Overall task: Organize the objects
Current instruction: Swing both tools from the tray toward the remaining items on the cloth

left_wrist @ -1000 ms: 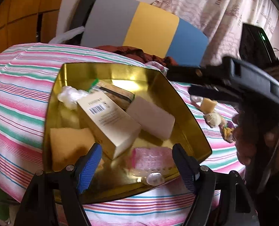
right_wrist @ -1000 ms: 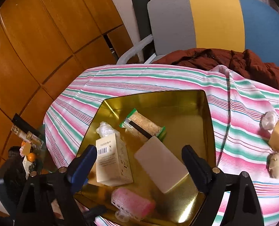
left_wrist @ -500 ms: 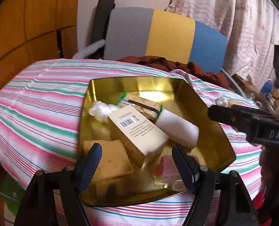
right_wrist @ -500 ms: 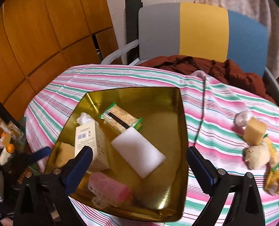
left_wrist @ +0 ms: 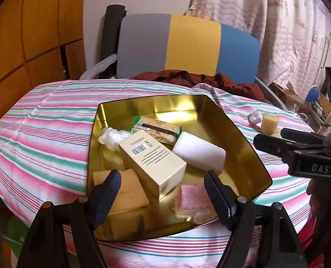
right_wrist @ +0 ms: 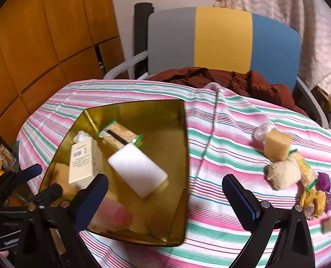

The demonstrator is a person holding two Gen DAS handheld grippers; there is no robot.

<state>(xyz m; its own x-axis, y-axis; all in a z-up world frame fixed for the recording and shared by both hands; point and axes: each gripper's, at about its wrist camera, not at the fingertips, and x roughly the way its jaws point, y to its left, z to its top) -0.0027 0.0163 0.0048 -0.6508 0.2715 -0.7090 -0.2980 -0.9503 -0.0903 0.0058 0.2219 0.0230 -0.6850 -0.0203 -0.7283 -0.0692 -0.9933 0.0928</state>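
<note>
Both the left gripper (left_wrist: 162, 197) and right gripper (right_wrist: 165, 195) hover with fingers spread wide and empty near the gold tin (right_wrist: 165, 122) on the striped desk (right_wrist: 221, 134).

left gripper (left_wrist: 163, 192) sitting open, lower frame, over gold tray (left_wrist: 243, 156) holding cream box (left_wrist: 152, 160), white block (left_wrist: 198, 154).

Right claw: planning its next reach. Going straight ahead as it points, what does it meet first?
Probably the striped tablecloth just right of the gold tray; the right claw is open and empty, though depth is unclear.
</note>
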